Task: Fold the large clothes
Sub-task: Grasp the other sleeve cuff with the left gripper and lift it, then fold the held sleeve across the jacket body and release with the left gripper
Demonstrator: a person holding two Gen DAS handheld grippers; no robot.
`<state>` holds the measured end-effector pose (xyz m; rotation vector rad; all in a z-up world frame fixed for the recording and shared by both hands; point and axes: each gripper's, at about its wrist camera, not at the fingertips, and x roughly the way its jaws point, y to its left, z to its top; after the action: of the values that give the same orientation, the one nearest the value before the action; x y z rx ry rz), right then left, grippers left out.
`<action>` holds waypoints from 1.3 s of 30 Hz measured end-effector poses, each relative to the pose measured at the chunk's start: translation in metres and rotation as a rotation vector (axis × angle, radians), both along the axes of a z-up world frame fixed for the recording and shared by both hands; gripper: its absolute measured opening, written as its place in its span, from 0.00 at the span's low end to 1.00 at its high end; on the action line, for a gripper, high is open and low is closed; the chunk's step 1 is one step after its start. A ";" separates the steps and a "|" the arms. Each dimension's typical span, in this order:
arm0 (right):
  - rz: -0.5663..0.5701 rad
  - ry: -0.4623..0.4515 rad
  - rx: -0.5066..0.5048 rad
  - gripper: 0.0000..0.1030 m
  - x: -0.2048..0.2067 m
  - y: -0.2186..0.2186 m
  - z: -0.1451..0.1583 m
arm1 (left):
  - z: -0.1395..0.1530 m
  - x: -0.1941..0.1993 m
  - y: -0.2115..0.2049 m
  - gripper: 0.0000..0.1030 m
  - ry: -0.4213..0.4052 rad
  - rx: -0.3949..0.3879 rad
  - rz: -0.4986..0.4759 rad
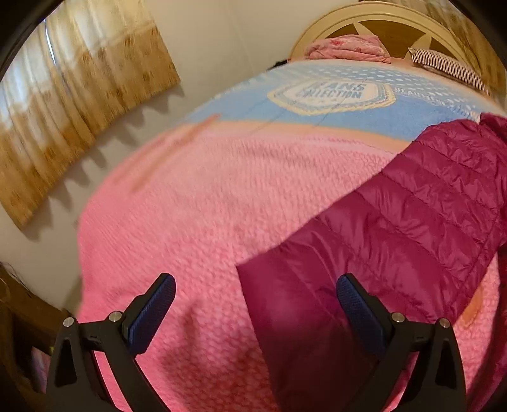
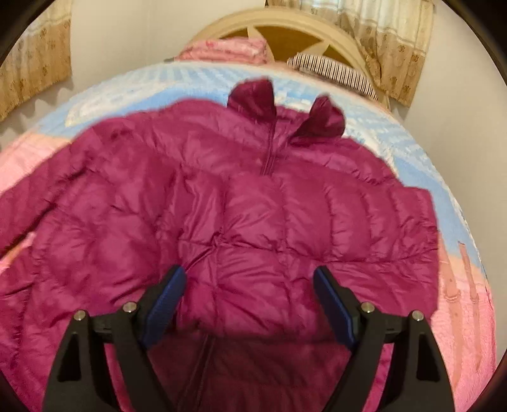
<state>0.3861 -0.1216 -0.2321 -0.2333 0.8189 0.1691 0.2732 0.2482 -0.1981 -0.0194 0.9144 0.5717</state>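
The puffy jacket on the bed looks light, soft and slippery. Grab its sleeve at nine o'clock. The left tool and right tool are both wide and hold nothing.

Shiny puffer on a fuzzy bed

The jacket is slick quilted nylon, magenta with a soft sheen and crinkly between the stitch lines. The blanket under it looks like nubby matt fleece, pink and blue. Gripper arms are matt black plastic with little bright metal pins, and the pads are textured blue rubber. Curtains look like thin patterned cloth, and the headboard is smooth cream-painted.
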 end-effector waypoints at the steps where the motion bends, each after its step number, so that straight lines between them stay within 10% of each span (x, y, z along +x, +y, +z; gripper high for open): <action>1: 0.005 -0.016 0.009 0.83 -0.004 0.000 0.004 | -0.002 -0.001 0.002 0.99 -0.006 -0.028 0.001; 6: 0.011 -0.078 0.031 0.89 -0.033 -0.014 0.014 | -0.007 0.011 -0.008 0.98 -0.027 -0.133 -0.044; 12: -0.050 -0.101 0.057 0.89 -0.039 -0.051 0.014 | 0.001 0.019 -0.026 0.26 -0.018 -0.160 -0.099; 16: -0.120 -0.101 0.065 0.89 -0.038 -0.080 0.017 | 0.043 0.022 -0.049 0.19 -0.077 -0.020 -0.129; 25: -0.213 -0.141 0.106 0.89 -0.037 -0.125 0.035 | 0.142 0.053 -0.179 0.18 -0.229 0.162 -0.365; 32: -0.262 -0.145 0.127 0.89 -0.048 -0.163 0.032 | 0.152 0.069 -0.317 0.18 -0.279 0.188 -0.575; 35: -0.296 -0.134 0.137 0.89 -0.050 -0.182 0.027 | 0.138 0.074 -0.368 0.33 -0.278 0.198 -0.631; 37: -0.313 -0.124 0.140 0.89 -0.050 -0.193 0.023 | 0.130 0.076 -0.393 0.82 -0.265 0.197 -0.647; 39: -0.328 -0.116 0.144 0.89 -0.051 -0.201 0.020 | 0.127 0.071 -0.410 0.89 -0.312 0.222 -0.649</action>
<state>0.3347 -0.3229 -0.2116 0.0278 0.7158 -0.0929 0.3447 -0.1619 -0.0708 0.3683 0.5035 0.0548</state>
